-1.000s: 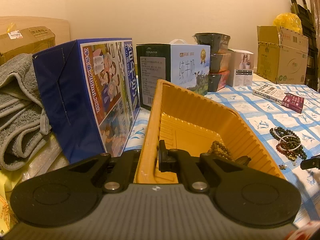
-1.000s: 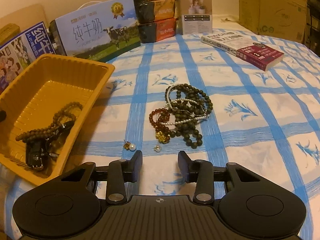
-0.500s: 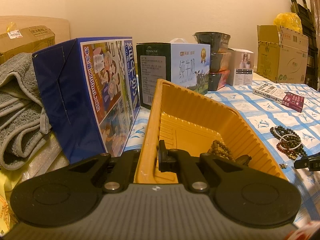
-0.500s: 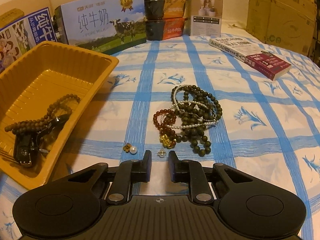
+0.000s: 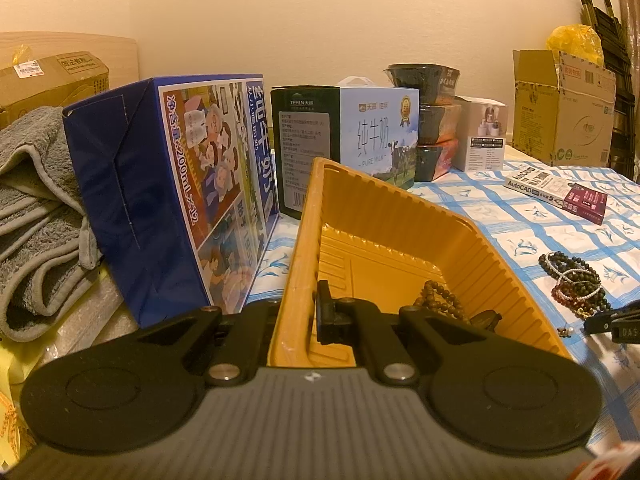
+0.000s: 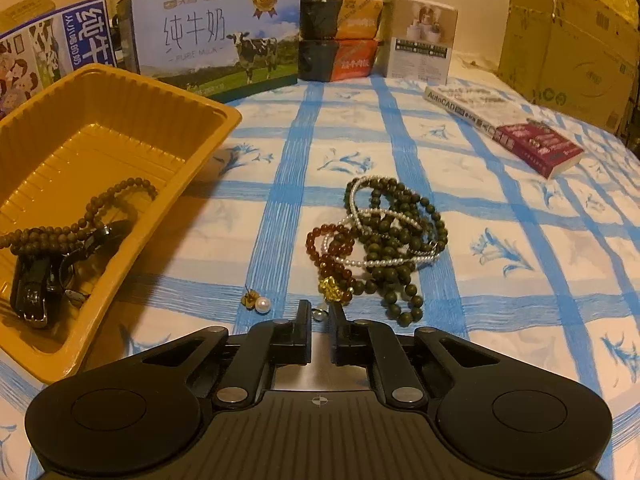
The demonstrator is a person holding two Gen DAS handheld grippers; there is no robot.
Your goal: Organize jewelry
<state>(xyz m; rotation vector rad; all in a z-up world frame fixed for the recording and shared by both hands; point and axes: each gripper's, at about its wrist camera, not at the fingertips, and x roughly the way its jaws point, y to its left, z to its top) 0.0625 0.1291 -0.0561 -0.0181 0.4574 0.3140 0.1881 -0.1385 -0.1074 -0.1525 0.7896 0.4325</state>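
Towel point(image 5: 36, 216) – left view only, earring point(image 6: 256, 303) – right

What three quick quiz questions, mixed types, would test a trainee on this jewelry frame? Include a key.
1. True or false: the left gripper is clamped on the rim of the yellow tray.
2. What sits between the right gripper fingertips? A) the book B) a small pearl earring C) the red bracelet
3. Fill in: the brown bead string lies inside the ____.

Key:
1. True. Its jaws are closed on the near rim.
2. B. The jaws have just been closing around the pearl earring on the checked cloth; a second pearl piece lies loose nearby.
3. tray
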